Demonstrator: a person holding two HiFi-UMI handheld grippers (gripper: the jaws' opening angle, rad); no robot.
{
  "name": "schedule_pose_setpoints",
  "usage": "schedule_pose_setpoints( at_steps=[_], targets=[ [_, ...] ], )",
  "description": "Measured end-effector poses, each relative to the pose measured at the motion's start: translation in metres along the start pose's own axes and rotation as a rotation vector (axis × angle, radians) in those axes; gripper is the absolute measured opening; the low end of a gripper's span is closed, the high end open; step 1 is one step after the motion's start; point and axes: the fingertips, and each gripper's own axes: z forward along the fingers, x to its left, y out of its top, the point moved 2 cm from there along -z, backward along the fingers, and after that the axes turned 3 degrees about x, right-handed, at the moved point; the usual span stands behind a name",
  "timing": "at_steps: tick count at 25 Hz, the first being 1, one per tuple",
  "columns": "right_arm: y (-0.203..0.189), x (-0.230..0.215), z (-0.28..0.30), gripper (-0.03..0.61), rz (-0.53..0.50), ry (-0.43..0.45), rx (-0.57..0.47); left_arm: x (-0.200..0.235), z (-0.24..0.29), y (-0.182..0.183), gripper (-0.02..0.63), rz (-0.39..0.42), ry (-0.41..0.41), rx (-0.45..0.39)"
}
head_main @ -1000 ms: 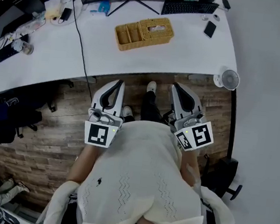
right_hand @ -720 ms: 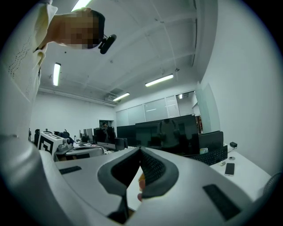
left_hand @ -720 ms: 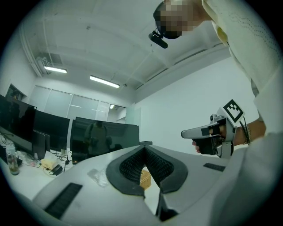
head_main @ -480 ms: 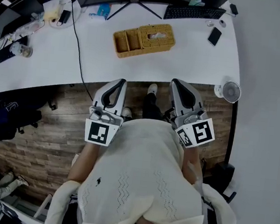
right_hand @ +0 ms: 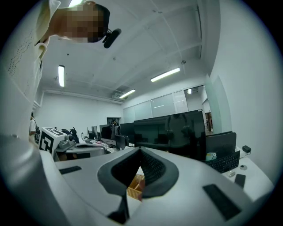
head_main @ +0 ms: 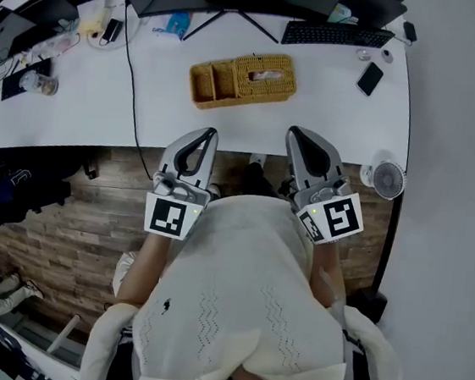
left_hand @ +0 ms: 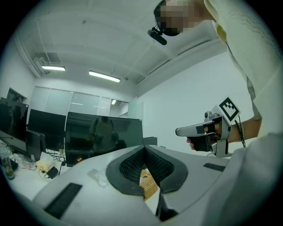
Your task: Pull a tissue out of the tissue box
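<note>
A woven wicker tissue box (head_main: 266, 75), with a white tissue showing in its slot, sits in a matching tray on the white desk (head_main: 76, 111). My left gripper (head_main: 205, 133) and right gripper (head_main: 296, 134) are held level side by side at the desk's near edge, short of the box and pointing at it. Both have their jaws together with nothing between them. In the left gripper view the closed left gripper (left_hand: 144, 148) frames a bit of wicker box (left_hand: 148, 184), with the right gripper (left_hand: 179, 131) beside it. The right gripper view shows the same past its gripper (right_hand: 140, 150).
A keyboard (head_main: 333, 35), a phone (head_main: 370, 78) and dark monitors stand at the desk's back. A black cable (head_main: 134, 67) crosses the desk at the left, near clutter. A small fan (head_main: 387, 180) sits at the desk's right corner. Wooden floor lies below me.
Both grippers have moved forward toward the desk together, and their tips now reach its near edge. The wicker box appears closer. The jaws stay as they were.
</note>
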Motion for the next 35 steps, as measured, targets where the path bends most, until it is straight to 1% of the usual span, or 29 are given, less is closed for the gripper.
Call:
schedule_pose_setpoints(
  at_steps=[8,17,21,27,31,35],
  targets=[
    [0.003,-0.042,0.011,0.000,-0.017,0.062,0.008,-0.008,0.046,-0.007,0.012,0.000,0.025,0.054],
    [0.004,-0.095,0.007,0.000,-0.011,0.098,0.000,-0.023,0.100,-0.017,0.012,0.053,0.060,0.089],
    [0.000,-0.111,0.006,0.000,-0.011,0.110,0.006,-0.030,0.116,-0.026,0.012,0.070,0.052,0.113],
    [-0.006,-0.118,0.010,0.000,-0.008,0.115,0.028,-0.028,0.126,-0.039,0.012,0.088,0.041,0.148],
    [-0.007,-0.116,0.014,0.000,-0.018,0.117,0.041,-0.022,0.133,-0.044,0.012,0.076,0.038,0.156],
    [-0.007,-0.114,0.024,0.000,-0.023,0.111,0.062,-0.014,0.139,-0.050,0.012,0.076,0.018,0.169]
  ],
)
